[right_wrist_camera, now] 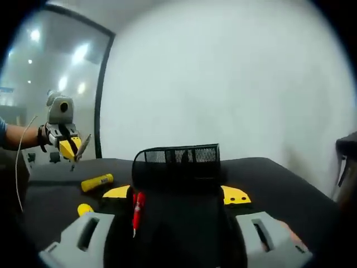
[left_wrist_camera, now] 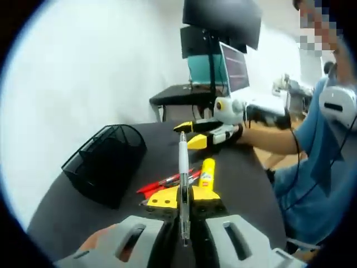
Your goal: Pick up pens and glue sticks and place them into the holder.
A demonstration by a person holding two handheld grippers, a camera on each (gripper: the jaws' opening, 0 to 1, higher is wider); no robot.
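Note:
My left gripper [left_wrist_camera: 184,202] is shut on a clear pen [left_wrist_camera: 183,162] that stands upright between its yellow pads. On the black table beyond it lie red pens [left_wrist_camera: 167,183] and a yellow glue stick [left_wrist_camera: 207,172]. The black mesh holder [left_wrist_camera: 106,162] sits to the left. My right gripper [left_wrist_camera: 192,134] hovers further back with its jaws apart. In the right gripper view, that gripper [right_wrist_camera: 177,195] is open and faces the holder [right_wrist_camera: 175,164]. A red pen [right_wrist_camera: 136,209] shows by its left jaw. A glue stick [right_wrist_camera: 97,181] lies to the left, and the left gripper [right_wrist_camera: 72,148] holds the pen [right_wrist_camera: 83,148] above the table.
The black table [left_wrist_camera: 245,178] ends near the person in a blue shirt [left_wrist_camera: 318,156] on the right. Behind it stands a desk with a monitor and a laptop [left_wrist_camera: 223,67]. A white wall rises beyond the holder. A second small yellow item [right_wrist_camera: 83,209] lies near the right gripper's left jaw.

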